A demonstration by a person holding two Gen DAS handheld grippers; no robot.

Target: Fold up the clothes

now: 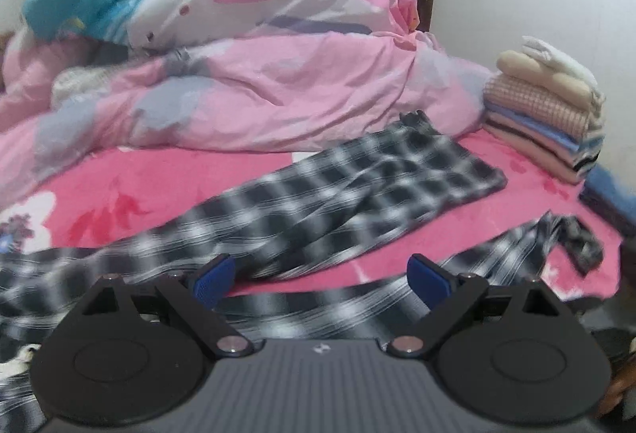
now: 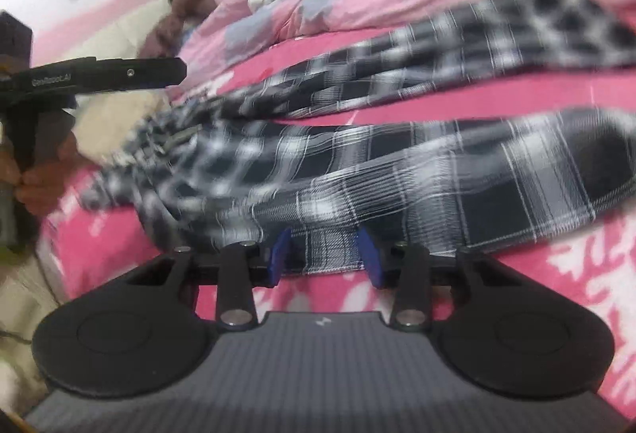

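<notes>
My right gripper [image 2: 324, 254] straddles the hem of the black-and-white plaid flannel garment [image 2: 357, 171] sprawled on the pink floral bedsheet [image 2: 576, 274], pads seemingly not yet pinching, left gripper [image 1: 322, 280] spread empty above it; a shallow bite could slip off the fabric.

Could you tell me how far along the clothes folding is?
Done: a stack of folded clothes sits by the pink duvet. In hand: the black-and-white plaid trousers lie spread on the pink bedsheet, right gripper open around their hem, left gripper open. Left: folding them.
</notes>
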